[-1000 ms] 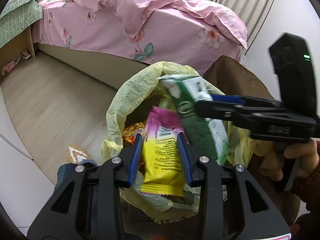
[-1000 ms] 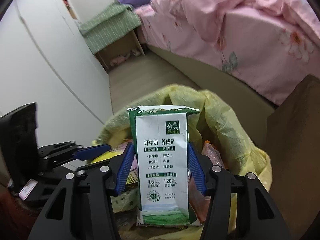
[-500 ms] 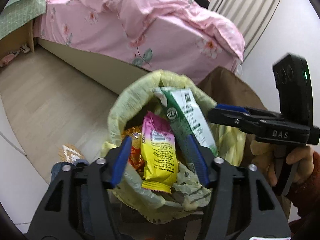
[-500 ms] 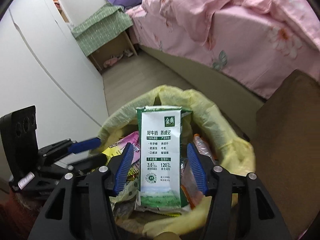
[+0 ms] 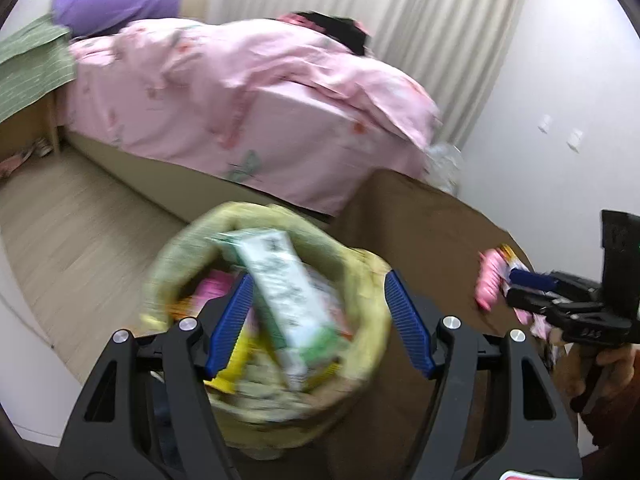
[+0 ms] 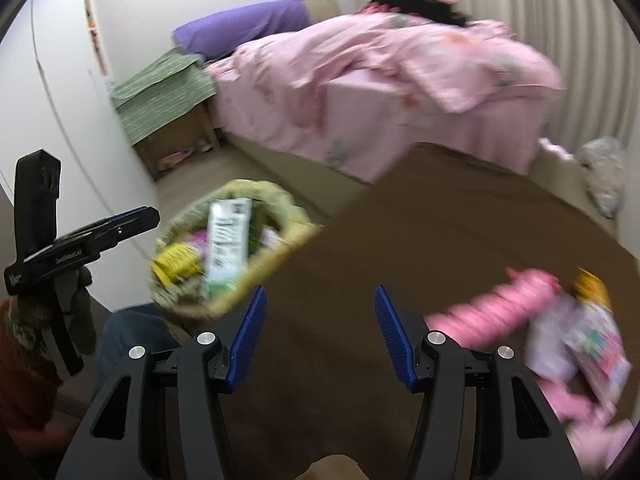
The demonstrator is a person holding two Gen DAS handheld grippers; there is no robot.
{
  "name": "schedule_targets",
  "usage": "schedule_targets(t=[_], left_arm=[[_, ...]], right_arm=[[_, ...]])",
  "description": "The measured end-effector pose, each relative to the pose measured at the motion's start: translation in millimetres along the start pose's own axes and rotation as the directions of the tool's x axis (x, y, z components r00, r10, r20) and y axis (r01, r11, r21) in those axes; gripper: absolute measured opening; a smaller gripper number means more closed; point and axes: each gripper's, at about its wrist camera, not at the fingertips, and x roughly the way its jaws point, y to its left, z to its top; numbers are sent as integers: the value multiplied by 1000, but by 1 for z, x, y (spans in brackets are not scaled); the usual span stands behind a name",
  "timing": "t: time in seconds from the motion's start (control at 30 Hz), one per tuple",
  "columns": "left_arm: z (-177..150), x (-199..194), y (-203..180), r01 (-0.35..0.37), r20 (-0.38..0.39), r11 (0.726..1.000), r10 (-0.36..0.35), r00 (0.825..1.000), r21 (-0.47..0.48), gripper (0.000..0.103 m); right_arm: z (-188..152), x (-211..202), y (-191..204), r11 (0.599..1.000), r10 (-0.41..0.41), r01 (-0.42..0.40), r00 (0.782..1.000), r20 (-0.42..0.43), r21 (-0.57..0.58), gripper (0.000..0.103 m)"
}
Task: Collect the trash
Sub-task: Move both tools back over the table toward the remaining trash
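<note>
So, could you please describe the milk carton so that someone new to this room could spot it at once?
Find the pink bed, then the yellow-lined trash bin on the floor beside it. The milk carton stands out of the bin, a tall white box with green ends, while the wrappers around it are flat, yellow and pink.

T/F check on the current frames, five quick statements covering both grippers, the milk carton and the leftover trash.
1. The right gripper grips the milk carton. False: it is open and empty; the carton lies in the yellow trash bag.
2. The left gripper is open. True.
3. Pink wrappers lie on the brown surface. True.
4. The trash bag is empty. False: it holds the carton and wrappers.
5. The bed has pink bedding. True.
</note>
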Motion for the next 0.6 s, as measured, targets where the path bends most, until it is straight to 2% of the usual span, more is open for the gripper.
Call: schedule_targets(t=[0.07,0.13,0.27,0.33,0.47,0.6], left_arm=[[-5,11,-22,32,-32,999,-31,999,29,65],[-10,22,-50,67,-67,995,-62,996,73,65],[-18,38,-101,147,-111,975,-129,985,166,65],[-21,45,-129,200,-130,957,-175,976,211,65],[-30,65,-180,321,-198,911,-275,941,260,65],[-45,86,-232,435,-295,844,-349,890,315,65]], right_arm=[[-22,-30,-21,996,-90,89,995,43,25,53],[-44,-52,-43,983,-169,165,985,43,75,53],[-91,-87,-85,949,-236,227,971,19,218,53],[-116,-104,-104,926,-275,262,961,10,273,53],[-153,-125,-130,875,-386,376,922,-29,304,53],[-179,-135,-156,832,-428,422,901,-66,359,53]])
